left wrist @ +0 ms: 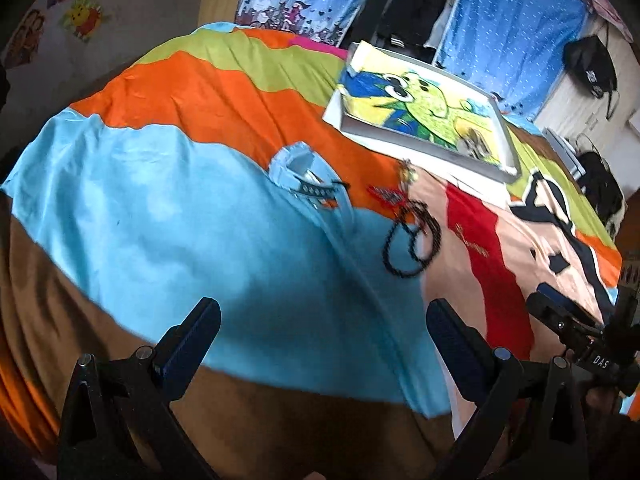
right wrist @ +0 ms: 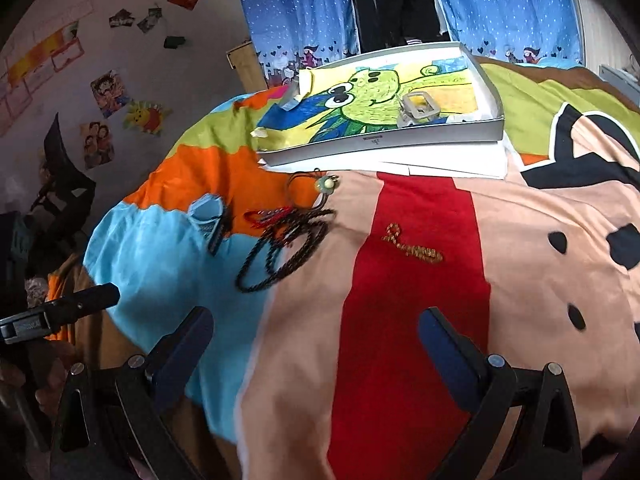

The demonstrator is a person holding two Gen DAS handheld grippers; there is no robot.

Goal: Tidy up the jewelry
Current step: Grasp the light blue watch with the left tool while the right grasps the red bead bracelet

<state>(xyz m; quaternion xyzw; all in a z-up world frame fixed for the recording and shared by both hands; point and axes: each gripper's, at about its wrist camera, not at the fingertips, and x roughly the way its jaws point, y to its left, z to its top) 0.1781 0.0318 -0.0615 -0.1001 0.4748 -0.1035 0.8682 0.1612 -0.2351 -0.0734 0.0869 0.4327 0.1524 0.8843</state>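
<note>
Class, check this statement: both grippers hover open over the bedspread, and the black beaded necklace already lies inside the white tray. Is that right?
One detail is wrong. The black beaded necklace is not in the white tray; it lies on the bedspread in front of it, as the right wrist view shows. The left gripper and right gripper are indeed open.

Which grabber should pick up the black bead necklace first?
Probably the left gripper: the black bead necklace lies nearly ahead of its open jaws. The right gripper, also open, faces the red stripe instead.
</note>
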